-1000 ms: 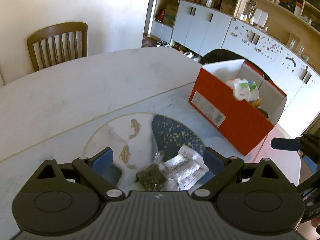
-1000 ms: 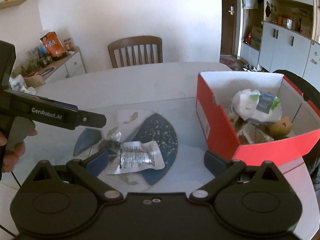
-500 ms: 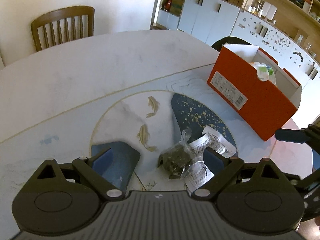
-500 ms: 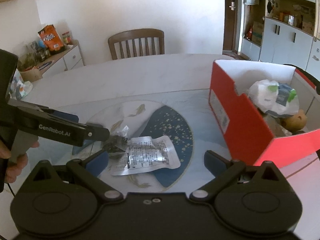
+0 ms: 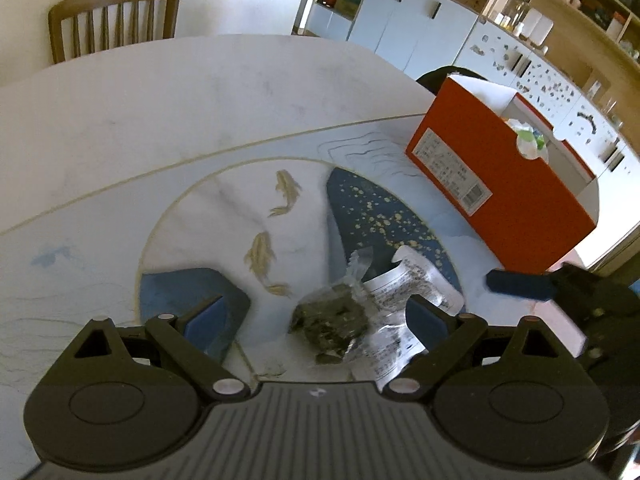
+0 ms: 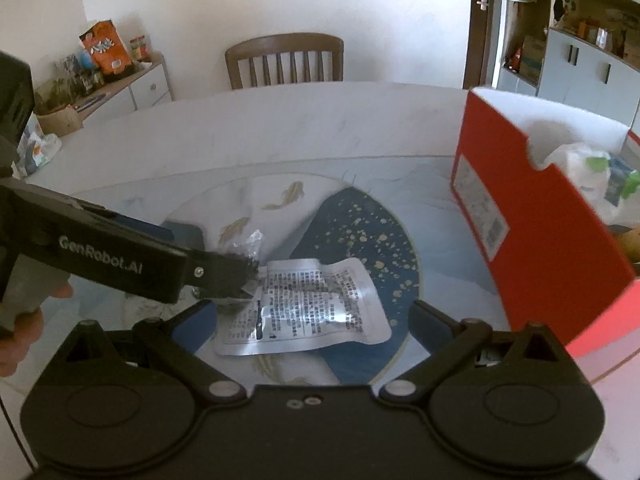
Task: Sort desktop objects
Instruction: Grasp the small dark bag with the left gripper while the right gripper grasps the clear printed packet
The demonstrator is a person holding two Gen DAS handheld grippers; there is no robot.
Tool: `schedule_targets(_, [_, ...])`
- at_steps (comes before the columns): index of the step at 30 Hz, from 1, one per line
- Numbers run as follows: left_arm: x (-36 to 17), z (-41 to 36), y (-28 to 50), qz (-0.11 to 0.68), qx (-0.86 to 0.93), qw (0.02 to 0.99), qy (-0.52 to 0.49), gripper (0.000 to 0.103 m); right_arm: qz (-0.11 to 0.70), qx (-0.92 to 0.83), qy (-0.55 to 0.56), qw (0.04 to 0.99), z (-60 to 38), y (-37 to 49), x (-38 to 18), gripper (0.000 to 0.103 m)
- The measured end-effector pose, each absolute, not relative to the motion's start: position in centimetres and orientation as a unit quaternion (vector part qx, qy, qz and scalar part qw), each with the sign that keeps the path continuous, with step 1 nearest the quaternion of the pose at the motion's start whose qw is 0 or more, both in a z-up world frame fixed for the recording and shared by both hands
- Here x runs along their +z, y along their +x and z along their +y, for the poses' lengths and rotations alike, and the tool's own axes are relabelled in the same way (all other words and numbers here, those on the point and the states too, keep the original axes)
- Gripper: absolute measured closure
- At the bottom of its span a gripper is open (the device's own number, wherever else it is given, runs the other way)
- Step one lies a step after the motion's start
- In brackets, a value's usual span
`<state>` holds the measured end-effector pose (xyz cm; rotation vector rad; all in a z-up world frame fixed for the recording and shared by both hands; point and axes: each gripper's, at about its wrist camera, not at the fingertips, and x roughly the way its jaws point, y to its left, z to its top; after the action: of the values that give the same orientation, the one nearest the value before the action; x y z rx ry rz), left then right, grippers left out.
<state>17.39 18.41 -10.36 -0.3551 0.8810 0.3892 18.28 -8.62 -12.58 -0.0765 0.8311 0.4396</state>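
A clear bag of dark dried leaves [image 5: 332, 320] lies on the table between the open fingers of my left gripper [image 5: 320, 316]. A flat silver foil pouch with black print [image 6: 304, 308] lies beside it, between the open fingers of my right gripper [image 6: 316, 320]; it also shows in the left wrist view [image 5: 404, 300]. In the right wrist view my left gripper [image 6: 224, 276] reaches in from the left and hides most of the leaf bag. An open orange box [image 5: 500, 184] with bagged items stands to the right, also in the right wrist view [image 6: 536, 232].
The round white table [image 5: 180, 92] has a painted disc with fish and blue patches. A wooden chair [image 6: 284, 60] stands at the far side. Cabinets and shelves [image 5: 500, 40] line the right wall. A low sideboard with snacks [image 6: 104, 64] is at the far left.
My left gripper has moved forward and down over the leaf bag. My right gripper has come closer to the foil pouch, and the orange box has shifted right in its view.
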Motion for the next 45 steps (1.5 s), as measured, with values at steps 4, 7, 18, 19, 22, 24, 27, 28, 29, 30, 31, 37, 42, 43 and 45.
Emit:
schedule_targets(4, [-10.7, 18.1, 18.0, 0.425, 0.178, 0.870, -0.175, 0.007, 0.403, 0.219, -0.038, 0.888, -8.1, 18.7, -13.3, 0.001])
schedule_targets(7, [-11.1, 18.1, 18.4, 0.429, 0.181, 0.866, -0.183, 0.007, 0.400, 0.221, -0.044, 0.888, -7.7, 19.1, -13.7, 0.001])
schedule_targets(18, [-11.5, 17.7, 18.8, 0.425, 0.183, 0.865, -0.192, 0.016, 0.406, 0.216, -0.053, 0.886, -7.0, 20.7, -15.2, 0.001])
schedule_targets(19, [-11.5, 17.8, 18.8, 0.424, 0.183, 0.866, -0.193, 0.019, 0.404, 0.216, -0.054, 0.887, -6.9, 20.6, -15.2, 0.001])
schedule_targets(22, [-11.4, 18.0, 18.9, 0.419, 0.191, 0.866, -0.198, 0.028, 0.401, 0.220, -0.058, 0.887, -6.9, 20.5, -15.3, 0.001])
schedule_targets(24, [-11.5, 18.1, 18.9, 0.417, 0.192, 0.865, -0.201, 0.029, 0.401, 0.220, -0.057, 0.888, -6.9, 20.5, -15.3, 0.000])
schedule_targets(27, [-11.5, 18.0, 18.9, 0.416, 0.191, 0.867, -0.197, 0.034, 0.400, 0.217, -0.055, 0.889, -7.0, 20.5, -15.3, 0.002])
schedule_targets(28, [-11.5, 18.0, 18.9, 0.415, 0.191, 0.868, -0.197, 0.035, 0.399, 0.215, -0.053, 0.890, -7.1, 20.4, -15.3, 0.004])
schedule_targets(29, [-11.5, 18.0, 18.9, 0.414, 0.192, 0.868, -0.197, 0.039, 0.399, 0.214, -0.052, 0.890, -7.2, 20.4, -15.3, 0.005])
schedule_targets(30, [-11.5, 18.1, 18.9, 0.413, 0.194, 0.868, -0.197, 0.042, 0.399, 0.213, -0.050, 0.891, -7.2, 20.4, -15.2, 0.006])
schedule_targets(31, [-11.5, 18.1, 18.9, 0.412, 0.197, 0.868, -0.196, 0.051, 0.399, 0.213, -0.049, 0.891, -7.2, 20.5, -15.2, 0.006])
schedule_targets(37, [-11.4, 19.0, 18.6, 0.404, 0.211, 0.865, -0.208, 0.064, 0.397, 0.212, -0.042, 0.892, -7.5, 20.6, -14.9, 0.012])
schedule_targets(42, [-11.0, 19.6, 18.3, 0.399, 0.220, 0.864, -0.214, 0.066, 0.393, 0.213, -0.041, 0.894, -7.8, 20.7, -14.6, 0.023])
schedule_targets(43, [-11.0, 19.7, 18.2, 0.398, 0.222, 0.864, -0.214, 0.066, 0.392, 0.213, -0.042, 0.894, -7.8, 20.7, -14.5, 0.024])
schedule_targets(45, [-10.8, 19.9, 18.0, 0.396, 0.224, 0.864, -0.214, 0.066, 0.389, 0.214, -0.047, 0.895, -7.8, 20.6, -14.4, 0.024])
